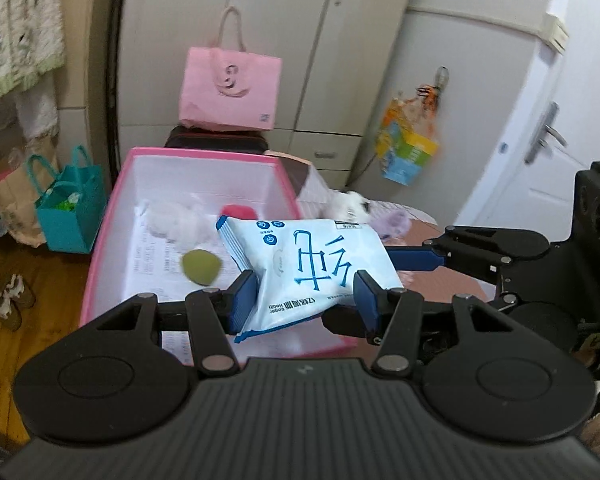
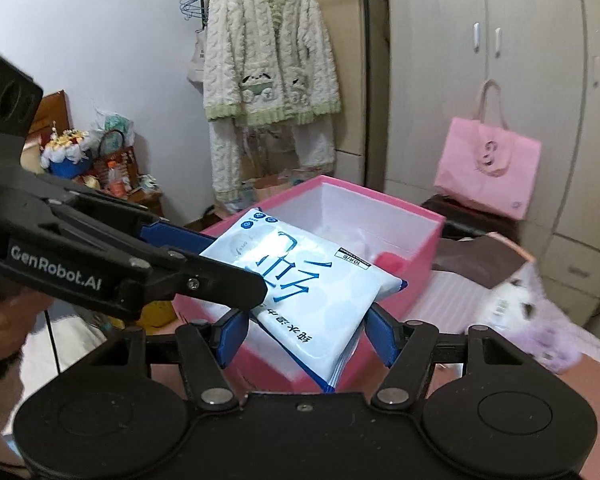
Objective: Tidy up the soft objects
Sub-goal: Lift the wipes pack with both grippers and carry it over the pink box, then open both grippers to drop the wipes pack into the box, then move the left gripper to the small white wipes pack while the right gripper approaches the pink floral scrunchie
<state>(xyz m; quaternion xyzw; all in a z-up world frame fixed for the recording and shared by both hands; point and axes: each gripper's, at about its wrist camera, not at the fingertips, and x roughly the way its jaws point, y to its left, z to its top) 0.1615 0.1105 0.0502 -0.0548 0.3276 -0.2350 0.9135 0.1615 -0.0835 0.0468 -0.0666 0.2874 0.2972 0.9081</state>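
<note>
With the left gripper (image 1: 304, 294) and the right gripper (image 2: 306, 334) each pinching one end of the tissue pack (image 1: 304, 268), held just above the pink box (image 1: 100, 256), the next move likely calls for lowering it inside and spreading both.

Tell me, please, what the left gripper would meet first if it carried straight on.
Probably the inside of the pink box, likely its paper-lined floor; the left gripper already pinches the wipes pack. Depth is unclear.
</note>
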